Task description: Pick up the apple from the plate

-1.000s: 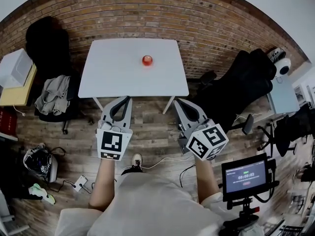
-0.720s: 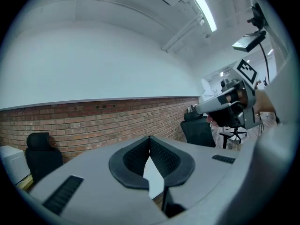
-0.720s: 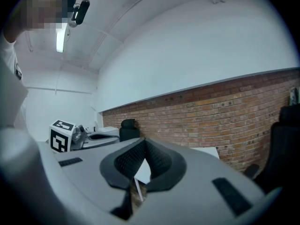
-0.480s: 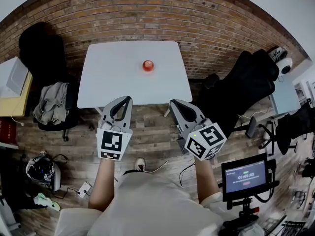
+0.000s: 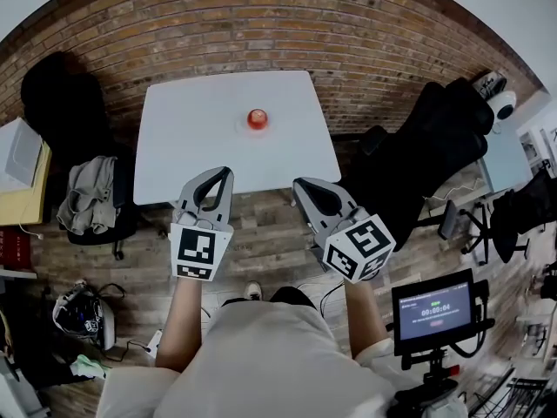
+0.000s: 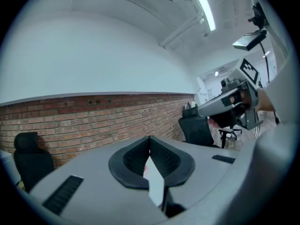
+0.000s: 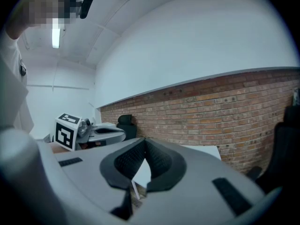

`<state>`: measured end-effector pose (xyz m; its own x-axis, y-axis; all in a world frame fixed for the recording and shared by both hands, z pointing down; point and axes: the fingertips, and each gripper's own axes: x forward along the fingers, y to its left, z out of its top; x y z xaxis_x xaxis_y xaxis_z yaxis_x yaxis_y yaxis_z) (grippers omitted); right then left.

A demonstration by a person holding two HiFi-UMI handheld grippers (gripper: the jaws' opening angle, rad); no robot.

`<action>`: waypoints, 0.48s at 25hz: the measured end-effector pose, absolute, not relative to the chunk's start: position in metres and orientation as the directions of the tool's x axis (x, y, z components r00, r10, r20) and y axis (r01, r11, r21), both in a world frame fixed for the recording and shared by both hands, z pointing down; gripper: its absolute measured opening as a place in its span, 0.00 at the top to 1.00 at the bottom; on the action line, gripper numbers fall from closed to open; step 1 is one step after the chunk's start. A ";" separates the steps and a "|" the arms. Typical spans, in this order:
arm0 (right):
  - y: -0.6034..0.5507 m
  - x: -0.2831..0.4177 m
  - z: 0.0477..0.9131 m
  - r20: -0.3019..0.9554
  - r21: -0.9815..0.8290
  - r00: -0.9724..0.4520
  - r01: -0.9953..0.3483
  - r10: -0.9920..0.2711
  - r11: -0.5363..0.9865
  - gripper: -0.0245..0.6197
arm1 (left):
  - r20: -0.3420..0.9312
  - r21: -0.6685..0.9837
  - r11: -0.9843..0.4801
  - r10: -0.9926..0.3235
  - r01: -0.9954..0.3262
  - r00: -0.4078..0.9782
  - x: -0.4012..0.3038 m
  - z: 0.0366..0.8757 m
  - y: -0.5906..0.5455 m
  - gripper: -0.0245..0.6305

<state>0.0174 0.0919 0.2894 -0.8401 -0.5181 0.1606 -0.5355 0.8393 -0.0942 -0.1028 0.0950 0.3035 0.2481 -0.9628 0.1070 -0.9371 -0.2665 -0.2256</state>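
Left gripper and right gripper nearer table, apple beyond, chair alongside.

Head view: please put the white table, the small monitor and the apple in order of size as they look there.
1. white table
2. small monitor, though it is nearer the camera
3. apple

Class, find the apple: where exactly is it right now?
In the head view, the apple sits on the white table, slightly right of centre, in the half nearer the brick wall.
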 end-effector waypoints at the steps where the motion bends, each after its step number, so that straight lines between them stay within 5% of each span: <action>1: 0.093 0.016 0.291 0.168 -0.084 -0.842 -0.530 -0.512 0.844 0.96 | 0.107 -0.227 -0.269 -0.962 -0.936 0.251 -0.102 0.303 0.094 0.95; 12: 0.067 0.039 0.293 0.167 -0.121 -0.837 -0.542 -0.521 0.832 0.96 | 0.157 -0.234 -0.300 -0.950 -0.925 0.269 -0.078 0.312 0.071 0.95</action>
<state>0.0386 0.0673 0.2926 -0.8370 -0.5210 0.1674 -0.5419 0.8317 -0.1207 -0.0783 0.0714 0.3115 0.2690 -0.9503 0.1566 -0.9248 -0.3003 -0.2337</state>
